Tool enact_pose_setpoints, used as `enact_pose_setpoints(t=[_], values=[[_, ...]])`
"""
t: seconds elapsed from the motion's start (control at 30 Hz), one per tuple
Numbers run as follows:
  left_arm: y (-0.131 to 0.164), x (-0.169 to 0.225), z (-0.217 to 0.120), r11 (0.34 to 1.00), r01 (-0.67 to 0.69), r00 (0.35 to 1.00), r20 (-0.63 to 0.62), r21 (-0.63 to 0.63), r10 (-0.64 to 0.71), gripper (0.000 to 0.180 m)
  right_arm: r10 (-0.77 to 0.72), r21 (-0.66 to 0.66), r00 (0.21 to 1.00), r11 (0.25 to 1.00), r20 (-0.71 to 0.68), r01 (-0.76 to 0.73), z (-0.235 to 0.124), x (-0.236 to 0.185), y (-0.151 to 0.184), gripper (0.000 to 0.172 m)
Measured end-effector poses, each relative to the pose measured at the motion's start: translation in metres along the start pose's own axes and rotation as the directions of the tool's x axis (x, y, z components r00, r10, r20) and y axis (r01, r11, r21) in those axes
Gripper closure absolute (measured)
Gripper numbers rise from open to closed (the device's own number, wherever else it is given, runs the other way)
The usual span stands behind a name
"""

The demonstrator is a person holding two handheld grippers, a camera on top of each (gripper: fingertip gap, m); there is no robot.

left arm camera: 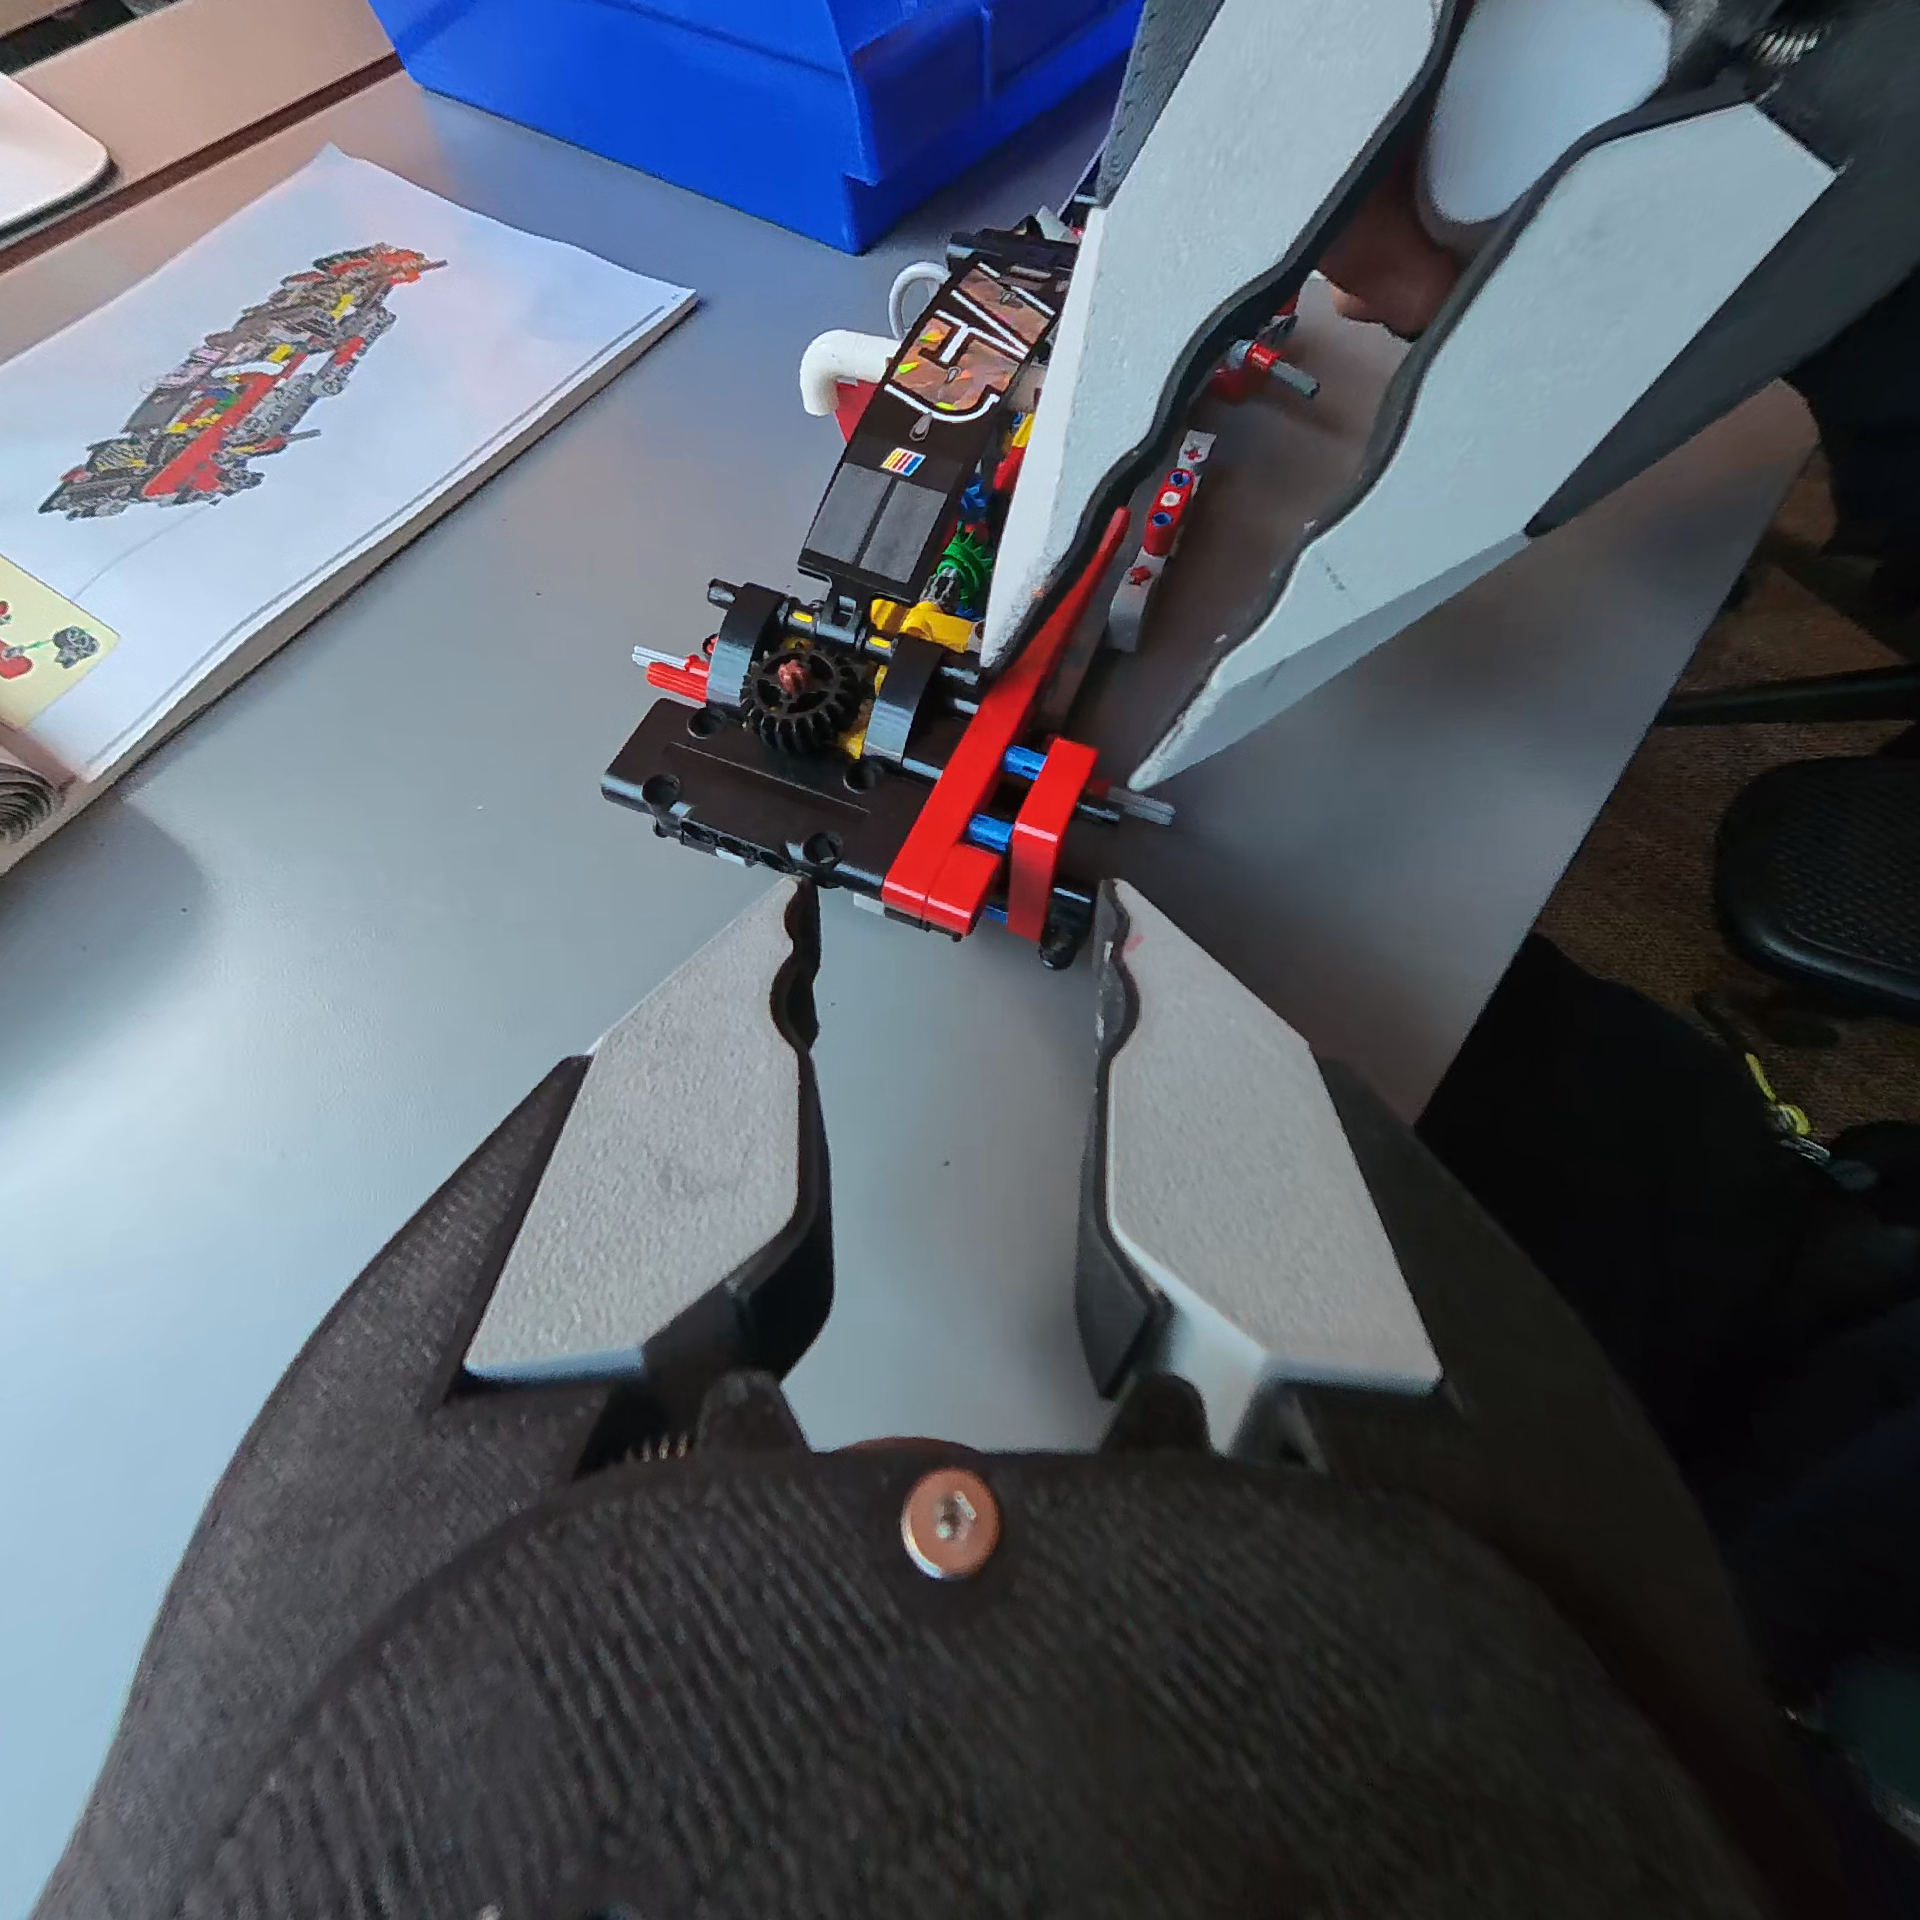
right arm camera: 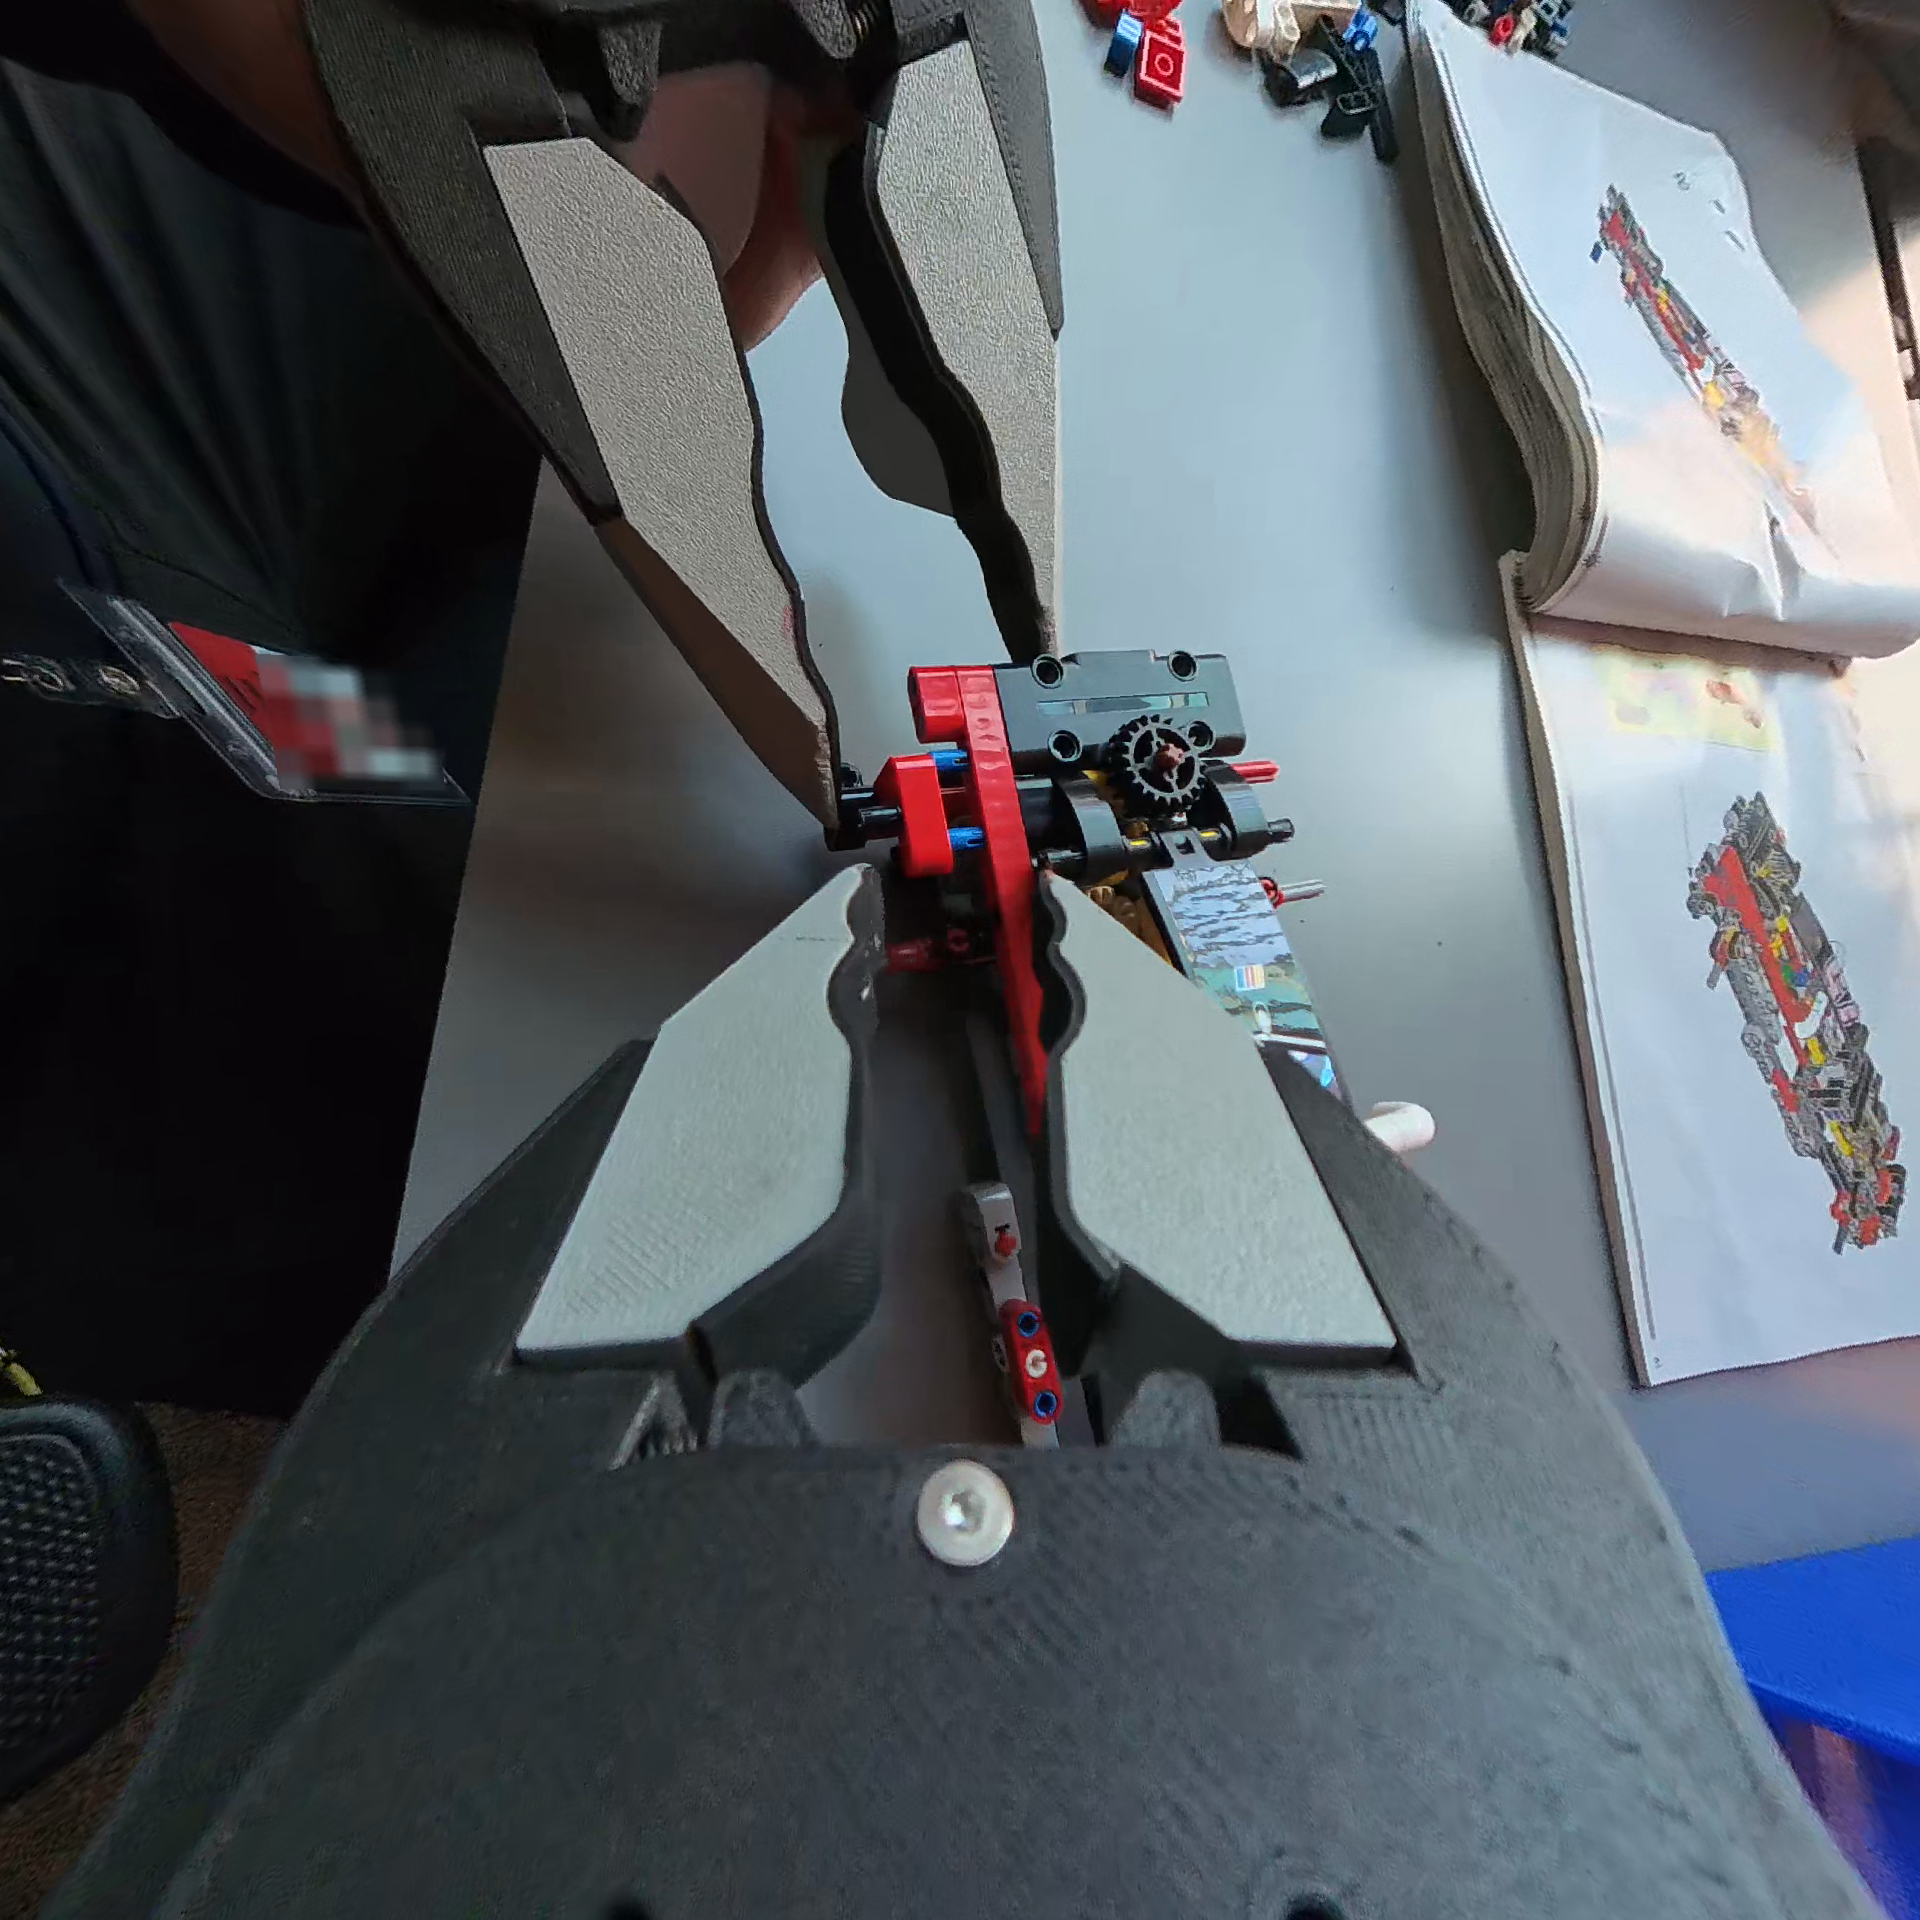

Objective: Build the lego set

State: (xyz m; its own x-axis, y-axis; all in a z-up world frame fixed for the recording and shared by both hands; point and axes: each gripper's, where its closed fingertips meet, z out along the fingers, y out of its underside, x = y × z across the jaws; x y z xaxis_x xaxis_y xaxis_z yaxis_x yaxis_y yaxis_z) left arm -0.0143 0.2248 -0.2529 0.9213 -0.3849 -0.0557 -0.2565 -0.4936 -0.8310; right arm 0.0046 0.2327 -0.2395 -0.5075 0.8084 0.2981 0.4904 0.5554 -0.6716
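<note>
Brick model (left arm camera: 790,748), right hand-held gripper (right arm camera: 954,883) open astride red beam (right arm camera: 1003,831), left hand-held gripper (left arm camera: 956,894) unclear

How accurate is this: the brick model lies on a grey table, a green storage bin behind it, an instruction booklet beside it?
Wrong colour: the storage bin is blue, as the left wrist view shows. The rest holds.

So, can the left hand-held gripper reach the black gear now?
Probably yes: the black gear sits uncovered just beyond the left hand-held gripper; the right hand-held gripper is off to one side, at the red beam.
</note>
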Motion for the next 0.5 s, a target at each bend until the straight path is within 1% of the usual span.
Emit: enact_pose_setpoints(t=[0.13, 0.23, 0.33, 0.37, 0.5], values=[[-0.001, -0.004, -0.002, 1.000, -0.002, 1.000, 0.000, 0.003, 0.002, 0.128, 0.006, -0.008, 1.000, 1.000, -0.023, -0.007, -0.005, 0.002, 0.000, 0.143], [-0.002, -0.007, -0.004, 1.000, 0.005, 1.000, -0.004, 0.013, -0.005, 0.125, 0.024, 0.001, 0.999, 1.000, -0.049, -0.024, -0.006, 0.004, -0.002, 0.137], [0.004, -0.008, 0.000, 1.000, 0.002, 1.000, -0.022, -0.029, -0.003, 0.115, 0.062, -0.044, 0.995, 0.997, -0.077, -0.065, 0.000, 0.008, 0.005, 0.138], [0.005, -0.008, 0.002, 0.999, -0.002, 0.999, -0.032, -0.042, 0.001, 0.114, 0.072, -0.046, 0.995, 0.996, -0.075, -0.076, 0.002, 0.008, 0.005, 0.140], [0.004, -0.004, 0.005, 0.998, -0.035, 0.997, -0.065, -0.043, 0.032, 0.124, 0.094, -0.018, 0.994, 0.995, -0.061, -0.095, 0.003, 0.006, 0.001, 0.140]])
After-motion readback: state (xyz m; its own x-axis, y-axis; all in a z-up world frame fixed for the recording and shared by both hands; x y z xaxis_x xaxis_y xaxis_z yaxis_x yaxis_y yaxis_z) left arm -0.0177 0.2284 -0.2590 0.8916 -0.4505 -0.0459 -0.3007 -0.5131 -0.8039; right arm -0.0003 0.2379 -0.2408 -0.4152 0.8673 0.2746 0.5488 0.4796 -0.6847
